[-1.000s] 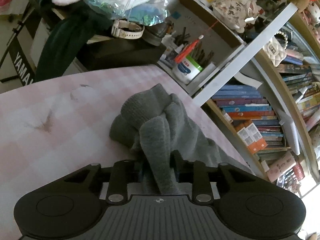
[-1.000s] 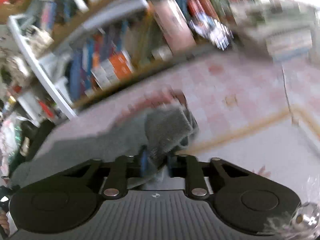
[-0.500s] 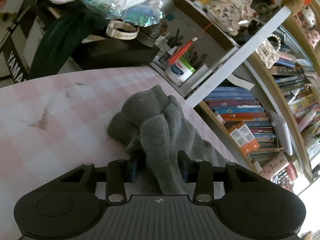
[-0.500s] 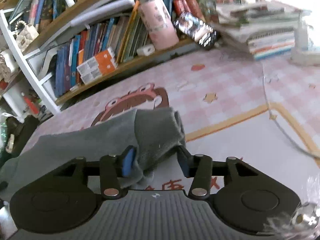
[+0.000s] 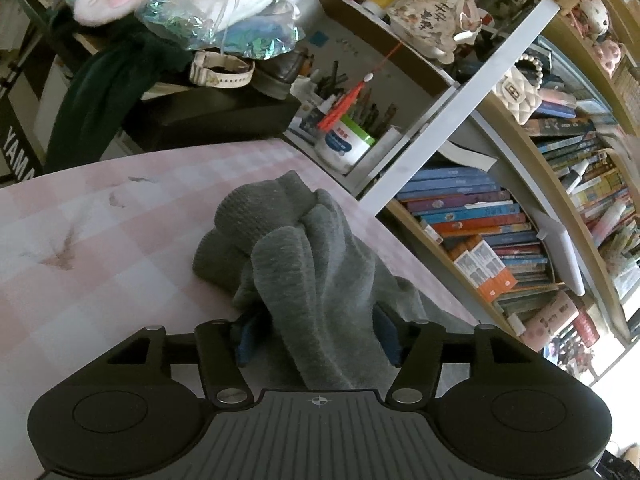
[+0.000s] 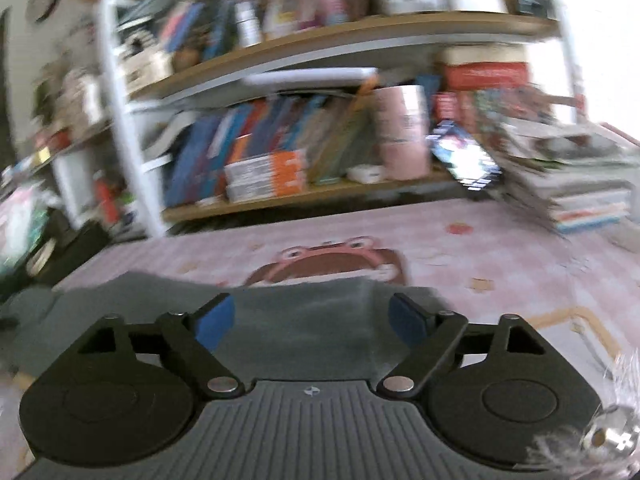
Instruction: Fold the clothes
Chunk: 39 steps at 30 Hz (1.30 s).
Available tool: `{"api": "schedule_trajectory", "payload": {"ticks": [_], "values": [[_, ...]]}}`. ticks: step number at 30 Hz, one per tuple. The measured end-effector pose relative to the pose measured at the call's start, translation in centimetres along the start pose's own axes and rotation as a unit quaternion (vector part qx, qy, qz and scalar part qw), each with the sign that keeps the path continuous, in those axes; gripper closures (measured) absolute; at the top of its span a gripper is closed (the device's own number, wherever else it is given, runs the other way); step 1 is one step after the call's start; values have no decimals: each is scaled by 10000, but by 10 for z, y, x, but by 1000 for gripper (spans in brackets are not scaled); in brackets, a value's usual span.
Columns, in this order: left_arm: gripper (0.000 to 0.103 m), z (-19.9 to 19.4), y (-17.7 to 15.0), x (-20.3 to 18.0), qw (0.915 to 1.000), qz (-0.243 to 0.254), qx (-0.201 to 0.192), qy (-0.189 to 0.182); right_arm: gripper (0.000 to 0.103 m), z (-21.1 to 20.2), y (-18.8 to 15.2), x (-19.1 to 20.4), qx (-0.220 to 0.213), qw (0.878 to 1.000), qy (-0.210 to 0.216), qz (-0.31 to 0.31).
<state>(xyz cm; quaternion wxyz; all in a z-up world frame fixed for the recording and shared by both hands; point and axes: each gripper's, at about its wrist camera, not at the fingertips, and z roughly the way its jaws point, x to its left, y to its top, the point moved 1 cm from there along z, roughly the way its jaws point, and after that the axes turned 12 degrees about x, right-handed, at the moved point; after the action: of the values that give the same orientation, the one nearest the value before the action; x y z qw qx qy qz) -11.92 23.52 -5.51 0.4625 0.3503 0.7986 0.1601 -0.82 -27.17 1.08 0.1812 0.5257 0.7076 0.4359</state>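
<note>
here, both grippers' fingers opening: left gripper (image 5: 316, 344) loosely straddles the soft, limp grey garment (image 5: 304, 248); right gripper (image 6: 312, 320) empty above it; grasp edges.

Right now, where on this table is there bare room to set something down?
Free: the pink checked tablecloth left of the bunched grey garment, and the cloth between the garment's flat end and the stacked books. Crowded: the bookshelf edge behind.
</note>
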Motion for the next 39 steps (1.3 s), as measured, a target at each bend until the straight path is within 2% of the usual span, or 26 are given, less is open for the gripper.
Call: {"api": "schedule_trajectory", "payload": {"ticks": [5, 10, 17, 25, 33, 39], "values": [[40, 1, -1, -2, 10000, 74, 8, -23, 11, 19, -6, 39, 285, 9973, 431, -523], [39, 0, -1, -1, 10000, 91, 8, -39, 9, 42, -14, 77, 548, 9894, 795, -1085], [38, 1, -1, -1, 9999, 99, 12, -53, 8, 67, -13, 116, 777, 9755, 1068, -1762], [35, 1, -2, -2, 9999, 133, 21, -42, 6, 86, -11, 137, 875, 9599, 1249, -2353], [35, 2, -1, -2, 9999, 118, 25, -48, 6, 105, -16, 158, 1047, 9378, 1392, -3003], [39, 2, 1, -3, 10000, -69, -16, 28, 6, 113, -15, 157, 1225, 9352, 1480, -2976]]}}
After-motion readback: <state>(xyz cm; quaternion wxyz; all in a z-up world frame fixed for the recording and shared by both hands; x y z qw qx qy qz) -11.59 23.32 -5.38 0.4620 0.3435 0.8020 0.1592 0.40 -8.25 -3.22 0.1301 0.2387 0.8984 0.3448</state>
